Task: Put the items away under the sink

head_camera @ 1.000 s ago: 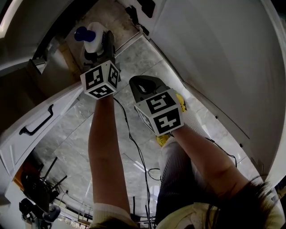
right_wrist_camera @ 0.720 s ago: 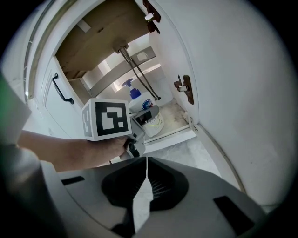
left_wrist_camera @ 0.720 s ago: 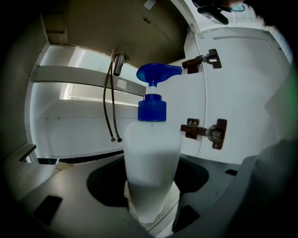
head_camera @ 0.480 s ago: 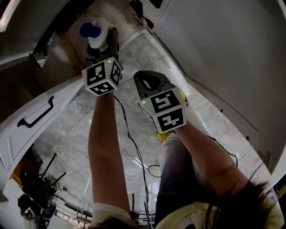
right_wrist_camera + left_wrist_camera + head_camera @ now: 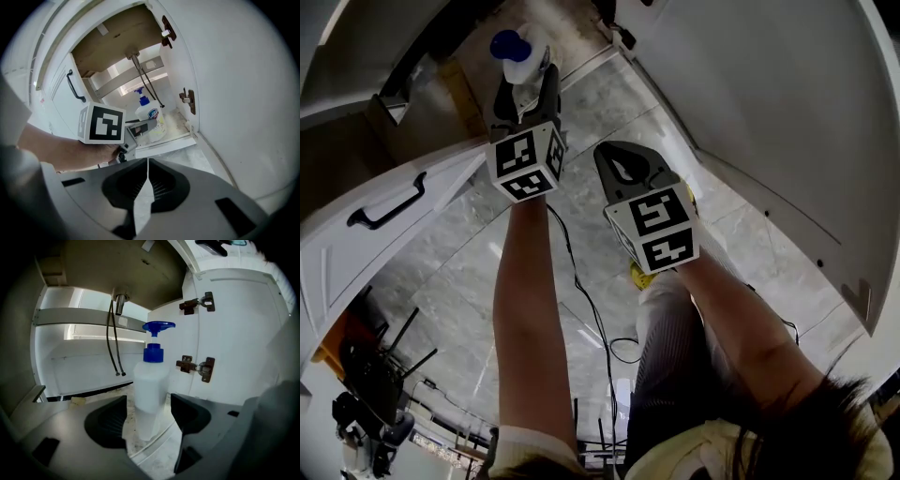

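Note:
A white pump bottle [image 5: 516,56] with a blue pump head hangs upright between the jaws of my left gripper [image 5: 525,80], which is shut on its lower body. In the left gripper view the bottle [image 5: 151,380] is just above the front edge of the open under-sink cabinet, with my left gripper [image 5: 149,416] round it. The right gripper view shows the bottle [image 5: 147,112] at the cabinet mouth. My right gripper [image 5: 623,164] is beside the left one, above the tiled floor. Its jaws are shut with nothing between them, which the right gripper view [image 5: 148,180] also shows.
The cabinet's right door [image 5: 750,84] stands open, with hinges [image 5: 197,366] on its inner face. On the left is a white door with a black handle [image 5: 389,211]. Two hoses [image 5: 112,343] hang from the sink inside. A black cable [image 5: 581,300] runs across the marble floor.
My left gripper has carried the bottle forward toward the cabinet opening. The right gripper has drifted slightly forward too, still shut.

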Available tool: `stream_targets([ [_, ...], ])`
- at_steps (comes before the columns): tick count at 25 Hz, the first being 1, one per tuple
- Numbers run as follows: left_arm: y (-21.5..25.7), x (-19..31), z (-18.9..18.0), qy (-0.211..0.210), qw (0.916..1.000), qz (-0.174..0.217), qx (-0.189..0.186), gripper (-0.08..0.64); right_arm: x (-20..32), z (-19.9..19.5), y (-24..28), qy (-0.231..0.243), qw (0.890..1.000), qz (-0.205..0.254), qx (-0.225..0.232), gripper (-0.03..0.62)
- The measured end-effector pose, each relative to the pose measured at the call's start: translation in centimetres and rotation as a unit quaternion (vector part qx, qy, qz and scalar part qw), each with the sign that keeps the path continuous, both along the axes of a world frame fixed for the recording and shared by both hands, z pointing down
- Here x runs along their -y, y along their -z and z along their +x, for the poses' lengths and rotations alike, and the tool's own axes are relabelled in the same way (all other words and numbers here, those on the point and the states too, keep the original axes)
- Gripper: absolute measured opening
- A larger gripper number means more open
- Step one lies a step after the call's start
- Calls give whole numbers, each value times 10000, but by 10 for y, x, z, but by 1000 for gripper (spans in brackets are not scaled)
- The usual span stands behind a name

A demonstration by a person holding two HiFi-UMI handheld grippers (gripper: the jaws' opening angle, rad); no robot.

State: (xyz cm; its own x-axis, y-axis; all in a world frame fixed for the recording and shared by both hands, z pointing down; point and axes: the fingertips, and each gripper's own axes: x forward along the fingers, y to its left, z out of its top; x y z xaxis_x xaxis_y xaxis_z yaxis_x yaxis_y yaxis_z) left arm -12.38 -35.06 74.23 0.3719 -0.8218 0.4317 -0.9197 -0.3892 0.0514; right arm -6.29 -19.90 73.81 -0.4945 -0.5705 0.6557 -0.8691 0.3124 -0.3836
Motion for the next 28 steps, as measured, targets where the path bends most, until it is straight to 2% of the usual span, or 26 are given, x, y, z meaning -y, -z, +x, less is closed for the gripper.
stream_targets([
  [6,20,-27,-8,216,9990,-368,-114,308,-25,9,19,165,9994,13,-317,28],
  [12,50,-60,-9,144,9959,-860,-240,308,-43,10,58,256,9984,-142,-488,28],
  [18,91,-83,-8,237,9931,-1072,-410,300,-39,11,105,228,9982,-37,-551,28],
  [24,137,-108,-10,274,9899,-1290,-527,252,-33,16,149,192,9983,26,-553,28],
  [28,165,-122,-3,177,9876,-1420,-650,252,-32,20,177,228,9978,84,-615,28],
])
